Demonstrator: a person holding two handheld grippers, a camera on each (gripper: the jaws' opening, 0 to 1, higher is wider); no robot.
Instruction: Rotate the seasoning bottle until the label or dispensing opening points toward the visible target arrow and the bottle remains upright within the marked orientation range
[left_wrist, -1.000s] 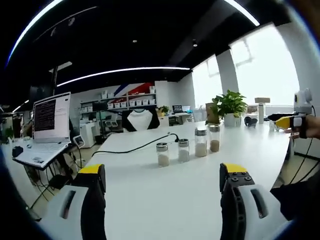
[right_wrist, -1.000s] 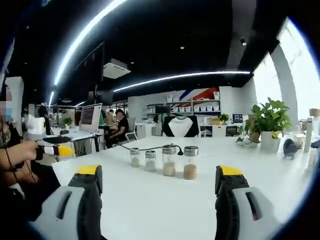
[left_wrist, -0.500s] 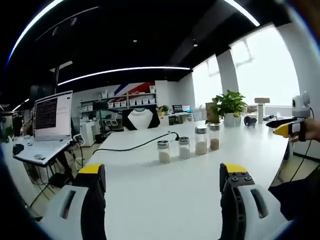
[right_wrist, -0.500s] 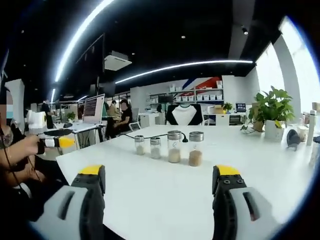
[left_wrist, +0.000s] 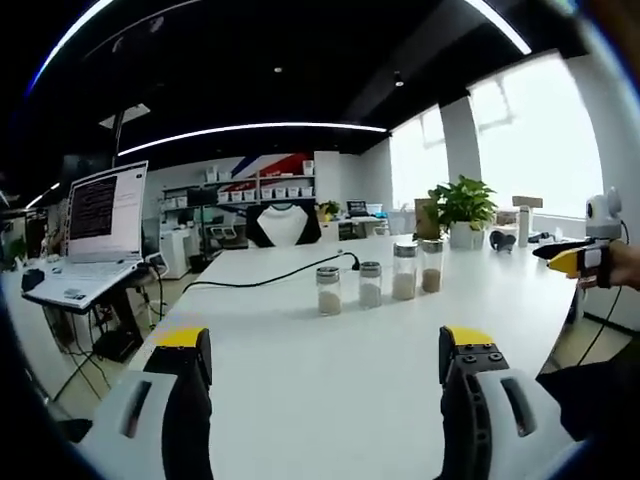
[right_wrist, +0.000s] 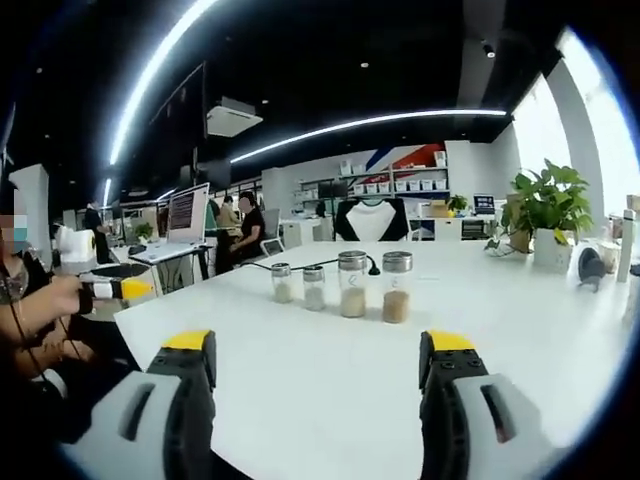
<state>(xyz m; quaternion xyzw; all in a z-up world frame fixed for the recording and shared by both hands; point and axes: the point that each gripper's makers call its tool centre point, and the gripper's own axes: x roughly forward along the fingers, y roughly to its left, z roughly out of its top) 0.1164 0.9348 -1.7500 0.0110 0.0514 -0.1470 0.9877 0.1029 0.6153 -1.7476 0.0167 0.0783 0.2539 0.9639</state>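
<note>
- The left gripper (left_wrist: 325, 355) is spread wide with nothing between its yellow-tipped jaws, held low over the near edge of the white table (left_wrist: 330, 400).
- The right gripper (right_wrist: 315, 355) is likewise spread and empty, hovering over the same table (right_wrist: 320, 420) from the opposite side; in the left gripper view it appears at about 3 o'clock (left_wrist: 570, 258), well apart from the bottles.
- Four seasoning bottles stand upright in a row, well ahead of both grippers at roughly 12 o'clock. In the right gripper view the two taller ones (right_wrist: 352, 284) (right_wrist: 396, 286) sit to the right of two shorter ones (right_wrist: 282, 283) (right_wrist: 314, 287).
- In the left gripper view the same row runs from a short bottle (left_wrist: 328, 291) to the tall pair (left_wrist: 404, 271).
- No target arrow or label can be made out at this range, so which bottle is meant is a guess.
- The step in hand reads as the approach. To do it well, one gripper should come in level, jaws straddling a single bottle's body below the cap, without nudging its close neighbours.
- The turn should then run about the bottle's own vertical axis, the base flat on the table, so it does not tip.
- A black cable (left_wrist: 250, 283) lies behind the row and should stay clear.
</note>
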